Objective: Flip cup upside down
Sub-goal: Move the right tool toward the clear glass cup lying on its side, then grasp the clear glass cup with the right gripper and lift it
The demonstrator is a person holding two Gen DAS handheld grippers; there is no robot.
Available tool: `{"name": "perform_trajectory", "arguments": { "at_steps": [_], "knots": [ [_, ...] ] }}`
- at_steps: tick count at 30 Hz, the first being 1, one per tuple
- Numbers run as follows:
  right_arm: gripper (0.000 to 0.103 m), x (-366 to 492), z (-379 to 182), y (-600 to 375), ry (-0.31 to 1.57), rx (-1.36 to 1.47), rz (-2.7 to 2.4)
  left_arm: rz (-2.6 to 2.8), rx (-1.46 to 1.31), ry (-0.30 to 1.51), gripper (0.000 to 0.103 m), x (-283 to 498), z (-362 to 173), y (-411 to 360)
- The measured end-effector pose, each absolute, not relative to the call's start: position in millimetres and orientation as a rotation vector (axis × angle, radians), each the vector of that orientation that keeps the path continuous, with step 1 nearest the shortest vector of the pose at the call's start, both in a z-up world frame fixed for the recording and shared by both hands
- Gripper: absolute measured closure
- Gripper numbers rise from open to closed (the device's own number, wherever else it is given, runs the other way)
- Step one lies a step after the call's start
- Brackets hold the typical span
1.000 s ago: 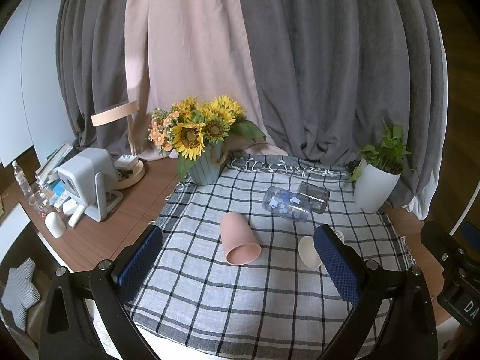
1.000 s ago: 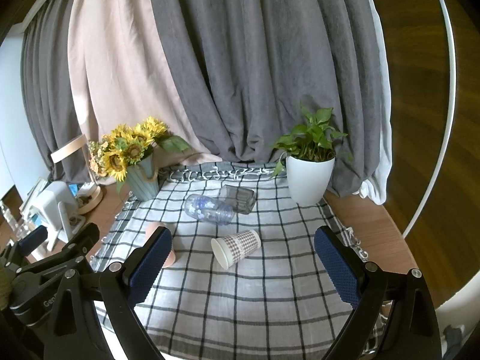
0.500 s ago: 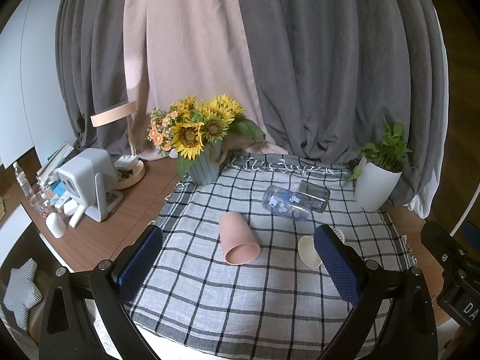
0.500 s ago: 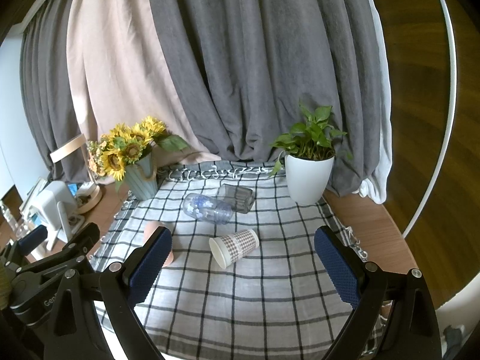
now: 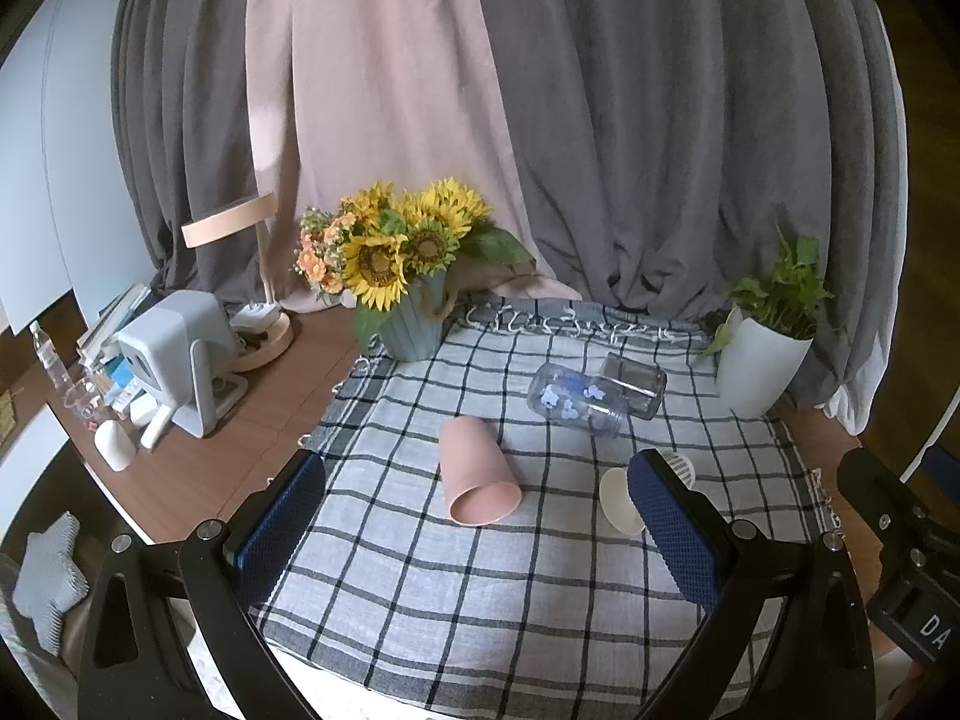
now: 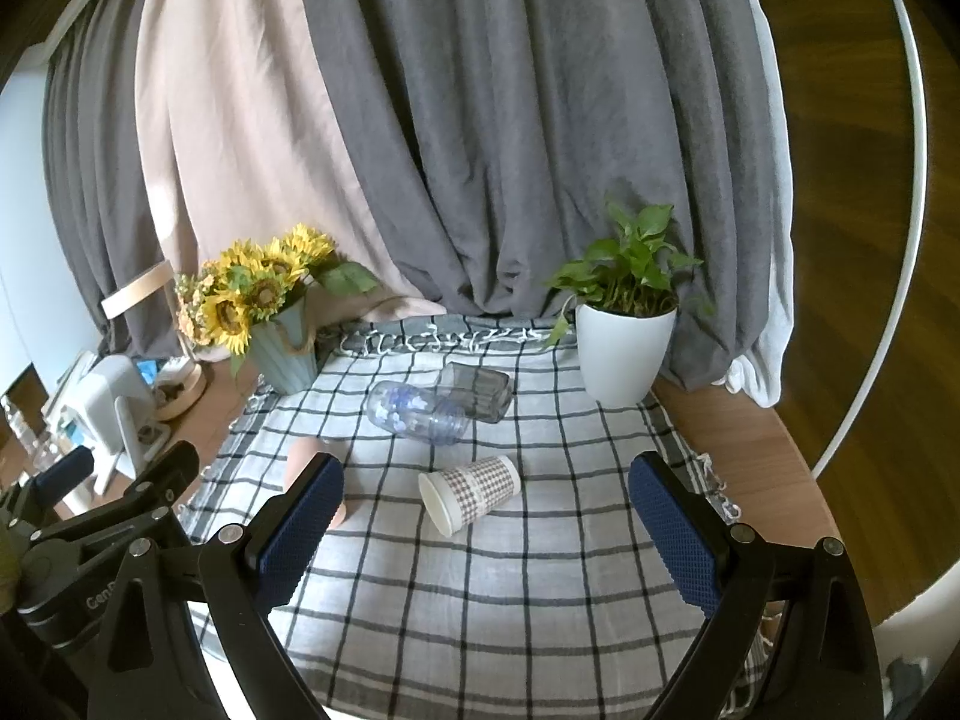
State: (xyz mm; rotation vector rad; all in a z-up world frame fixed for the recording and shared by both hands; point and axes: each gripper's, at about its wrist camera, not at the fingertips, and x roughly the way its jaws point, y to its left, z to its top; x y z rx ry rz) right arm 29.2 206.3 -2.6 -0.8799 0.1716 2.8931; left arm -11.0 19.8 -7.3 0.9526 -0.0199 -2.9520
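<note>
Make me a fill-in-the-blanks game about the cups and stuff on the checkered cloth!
1. The pink cup is lying on its ____.
2. The paper cup has a ____ pattern on its outside.
3. The sunflowers stand in a ____-coloured vase.
4. Both the left tool and the right tool are ____, holding nothing.

Missing words: side; checked; blue; open
</note>
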Motion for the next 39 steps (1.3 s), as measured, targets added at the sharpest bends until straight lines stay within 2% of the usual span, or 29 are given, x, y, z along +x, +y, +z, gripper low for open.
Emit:
{"name": "perform_trajectory", "arguments": {
  "at_steps": [6, 13, 19, 29, 39],
  "knots": [
    [0.007, 1.6, -12.2, 215.0, 0.191, -1.006, 2.893, -2.882, 1.029, -0.031, 0.0, -34.4, -17.4, 23.9],
    [0.007, -46.2, -28.2, 215.9, 0.178, -1.193, 2.873, -2.815, 1.144, 0.043, 0.0, -78.7, -39.7, 17.2],
    [0.007, -98.1, -39.8, 210.6, 0.106, -1.41, 2.849, -2.775, 1.19, 0.064, 0.0, -118.7, -51.8, 21.4],
    [0.007, -194.8, -59.9, 219.7, -0.149, -1.731, 2.762, -2.598, 1.297, 0.191, 0.0, -169.4, -80.3, 37.2],
    [0.007, -279.3, -76.3, 215.5, -0.709, -1.958, 2.775, -2.345, 1.272, 0.274, 0.0, -203.1, -102.8, 74.9]
  ]
}}
